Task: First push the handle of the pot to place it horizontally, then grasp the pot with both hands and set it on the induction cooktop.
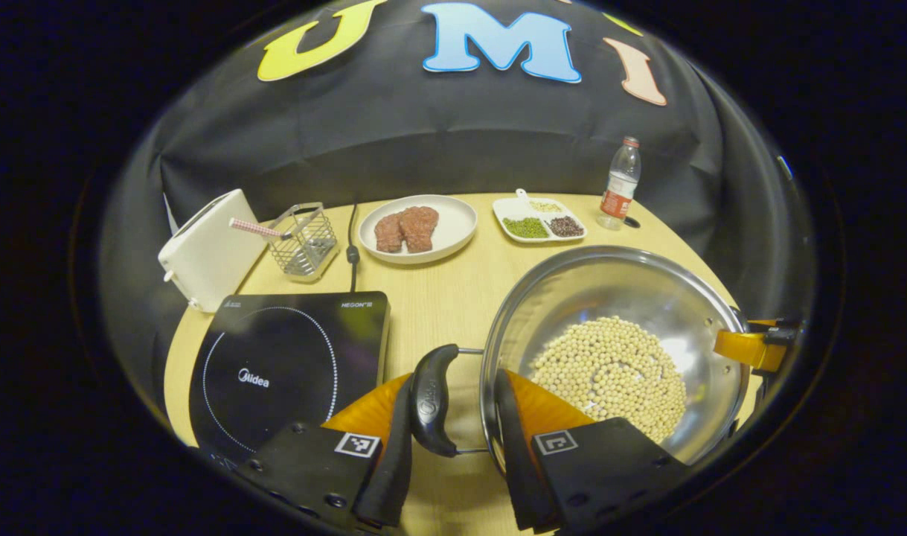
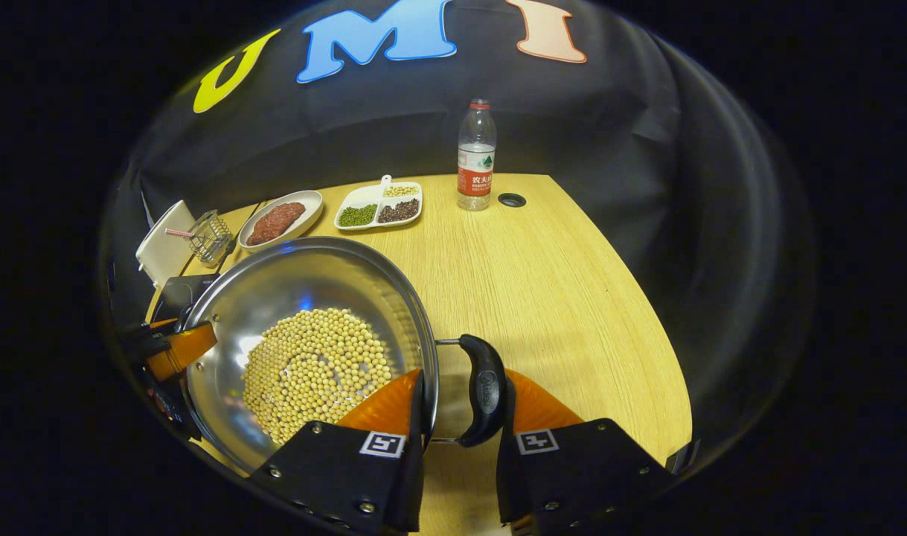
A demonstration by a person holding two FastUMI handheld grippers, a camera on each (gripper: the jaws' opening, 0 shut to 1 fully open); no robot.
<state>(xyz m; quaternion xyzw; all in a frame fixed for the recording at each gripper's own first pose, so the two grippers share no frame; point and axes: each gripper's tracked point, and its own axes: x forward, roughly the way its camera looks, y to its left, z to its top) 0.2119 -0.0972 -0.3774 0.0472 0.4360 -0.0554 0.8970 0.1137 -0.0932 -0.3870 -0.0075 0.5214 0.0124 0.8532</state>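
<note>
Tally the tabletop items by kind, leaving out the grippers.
Cookware: 2, pot, induction cooktop
Dishes: 2, plate, divided dish
Bottles: 1, water bottle
Wire baskets: 1
White appliances: 1
Total: 7

Light: warm, bright on table [image 1: 438, 305]; wall dim.
Glare: white spots inside pot [image 1: 669, 350].
Edges: strong fisheye bend.
Focus: sharp.

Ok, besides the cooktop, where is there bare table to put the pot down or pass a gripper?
Widest bare patch: right of the pot, in front of the bottle. A narrower strip runs between cooktop and pot, up to the meat plate. The back edge is crowded: white box, wire basket, divided dish.
</note>
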